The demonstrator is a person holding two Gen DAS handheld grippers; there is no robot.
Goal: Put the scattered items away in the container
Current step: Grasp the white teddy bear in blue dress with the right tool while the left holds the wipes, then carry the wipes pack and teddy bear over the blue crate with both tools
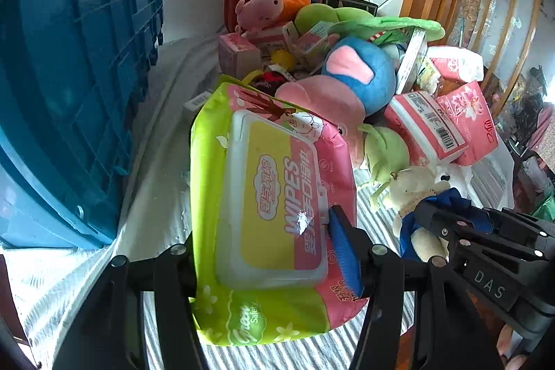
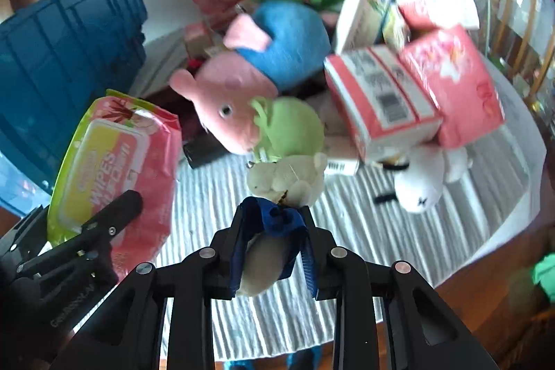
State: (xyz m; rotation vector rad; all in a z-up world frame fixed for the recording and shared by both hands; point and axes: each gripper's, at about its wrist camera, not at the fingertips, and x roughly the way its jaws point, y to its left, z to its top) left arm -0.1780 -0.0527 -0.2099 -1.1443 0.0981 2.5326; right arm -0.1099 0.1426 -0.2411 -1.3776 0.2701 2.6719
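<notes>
Striped cloth (image 2: pixel 364 231) below: wipes pack (image 1: pixel 274 207) between left jaws, cream bear (image 2: pixel 277 231) between right.

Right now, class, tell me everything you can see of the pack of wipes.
The pack of wipes is a soft plastic pouch, lime green and pink, with a clear rigid flip lid over a yellow and pink label reading WIPES. The lid looks closed. The left gripper is shut on its near end, one finger on each side. The pack points toward the toy pile, beside the blue crate, over the striped cloth.
</notes>
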